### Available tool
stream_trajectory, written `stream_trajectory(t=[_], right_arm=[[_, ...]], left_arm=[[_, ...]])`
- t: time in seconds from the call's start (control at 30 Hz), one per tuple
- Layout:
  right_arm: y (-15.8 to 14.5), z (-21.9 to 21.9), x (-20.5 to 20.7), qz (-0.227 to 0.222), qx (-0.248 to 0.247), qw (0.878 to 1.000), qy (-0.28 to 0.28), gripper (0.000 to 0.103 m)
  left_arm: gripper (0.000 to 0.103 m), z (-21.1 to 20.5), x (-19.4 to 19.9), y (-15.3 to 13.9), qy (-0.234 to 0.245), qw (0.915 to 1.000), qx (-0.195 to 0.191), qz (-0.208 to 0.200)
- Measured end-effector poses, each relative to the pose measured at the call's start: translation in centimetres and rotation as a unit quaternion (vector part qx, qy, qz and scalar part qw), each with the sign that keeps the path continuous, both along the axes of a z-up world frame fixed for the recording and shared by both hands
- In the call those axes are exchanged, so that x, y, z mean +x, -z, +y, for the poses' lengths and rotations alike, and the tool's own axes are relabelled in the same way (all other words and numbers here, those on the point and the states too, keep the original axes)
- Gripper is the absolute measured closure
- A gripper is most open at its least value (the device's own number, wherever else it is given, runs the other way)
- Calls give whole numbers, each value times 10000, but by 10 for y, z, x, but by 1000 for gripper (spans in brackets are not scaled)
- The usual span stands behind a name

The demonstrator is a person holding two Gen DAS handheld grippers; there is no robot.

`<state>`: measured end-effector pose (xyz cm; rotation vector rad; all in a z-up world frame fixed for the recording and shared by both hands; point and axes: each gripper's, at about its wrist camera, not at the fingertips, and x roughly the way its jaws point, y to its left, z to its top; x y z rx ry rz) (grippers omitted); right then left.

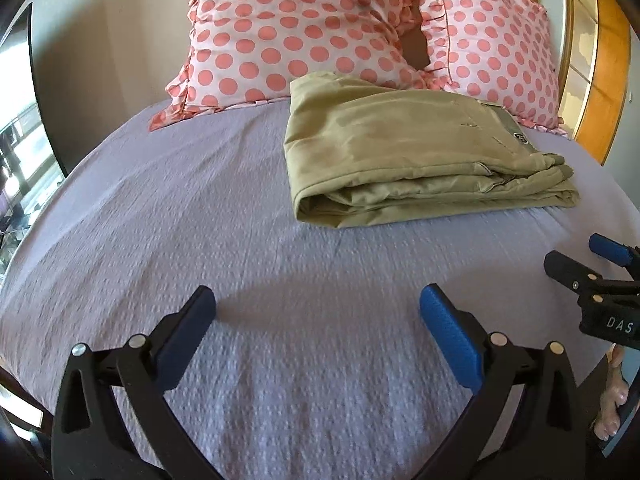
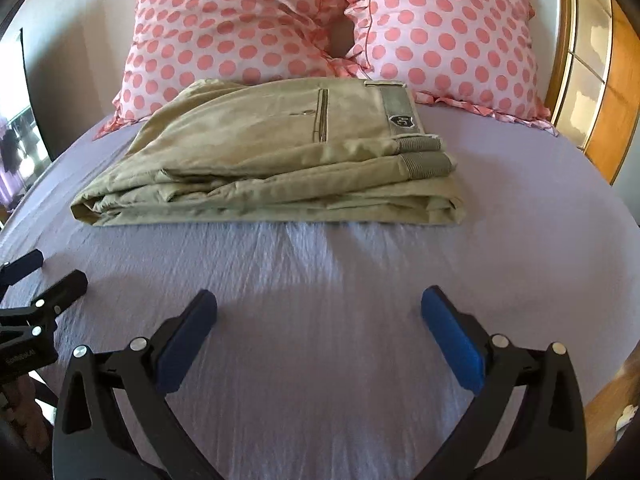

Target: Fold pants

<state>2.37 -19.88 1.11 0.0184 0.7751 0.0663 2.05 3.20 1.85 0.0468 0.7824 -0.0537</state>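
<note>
Lavender bedsheet (image 2: pixel 320 360) fills the lower frame, polka-dot pillows (image 2: pixel 224 28) along the top. Folded khaki pants (image 2: pixel 260 160) lie mid-frame, well above the right gripper (image 2: pixel 319 316) and left gripper (image 1: pixel 318 312), both spread wide, holding nothing.

Daylight was bright and soft, entering from the left side of both views. Each tool cast a faint shadow on the bed (image 1: pixel 200 220). Fisheye distortion curved the edges, with dark vignetted corners. The near sheet (image 2: pixel 320 280) showed slight motion blur.
</note>
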Motion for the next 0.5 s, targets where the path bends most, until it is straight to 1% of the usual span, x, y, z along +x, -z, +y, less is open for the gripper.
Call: stream_trajectory(t=[0.5], right_arm=[[0,0,1,42,-8,10000,6,1]], left_arm=[[2,-1,-2,1,34,9999,13,-126]])
